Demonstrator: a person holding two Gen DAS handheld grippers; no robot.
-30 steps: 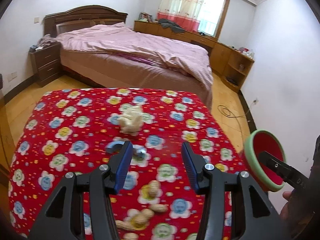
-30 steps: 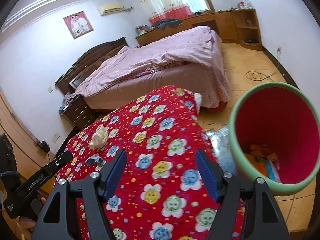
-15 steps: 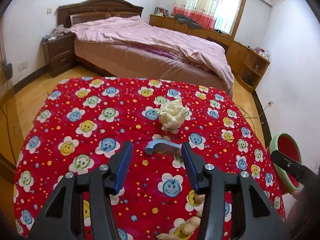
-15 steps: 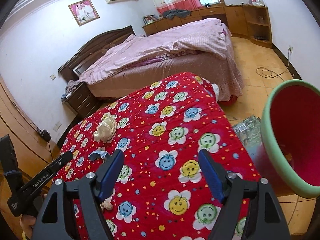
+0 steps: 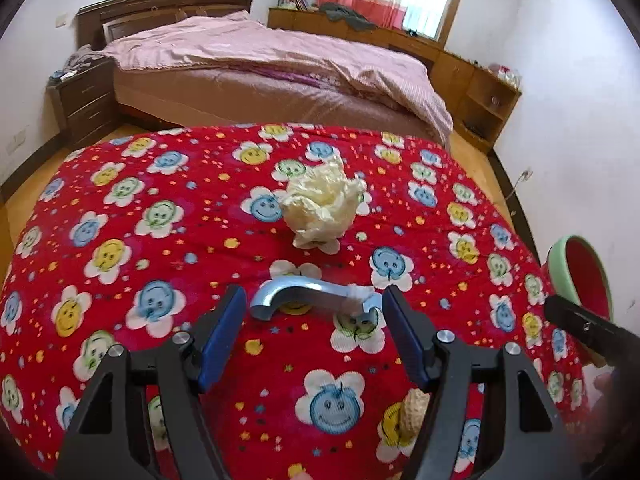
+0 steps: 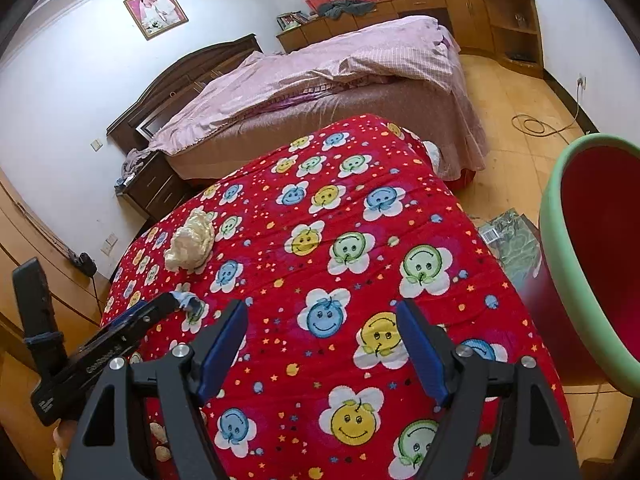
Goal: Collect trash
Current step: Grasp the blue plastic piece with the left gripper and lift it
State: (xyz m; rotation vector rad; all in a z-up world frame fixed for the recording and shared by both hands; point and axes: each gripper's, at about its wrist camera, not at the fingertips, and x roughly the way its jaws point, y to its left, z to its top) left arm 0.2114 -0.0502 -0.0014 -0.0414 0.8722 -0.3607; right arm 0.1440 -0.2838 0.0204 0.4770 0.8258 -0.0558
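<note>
A pale blue curved piece [image 5: 296,296] with a white scrap at its right end lies on the red flowered tablecloth [image 5: 160,208]. My left gripper [image 5: 316,320] hovers just short of it. Its jaws are opening, and the piece lies ahead between the blue fingertips without touching them. Beyond it sits a crumpled cream paper wad [image 5: 320,208]. My right gripper [image 6: 320,344] stands open over bare cloth with nothing between its fingers. The red bin with a green rim [image 6: 592,264] stands to its right, off the table. The wad [image 6: 190,240] and the blue piece [image 6: 188,302] lie far to its left.
Peanut shells [image 5: 414,408] lie on the cloth under my left gripper's right finger. A bed with a pink cover [image 5: 280,68] stands behind the table, a nightstand [image 5: 84,100] to its left. A cable [image 6: 536,124] and a printed sheet [image 6: 512,236] lie on the wooden floor.
My left gripper has come forward and down toward the blue piece, and its jaws have spread wider. My right gripper has shifted over the table, so the bin sits further right in its view.
</note>
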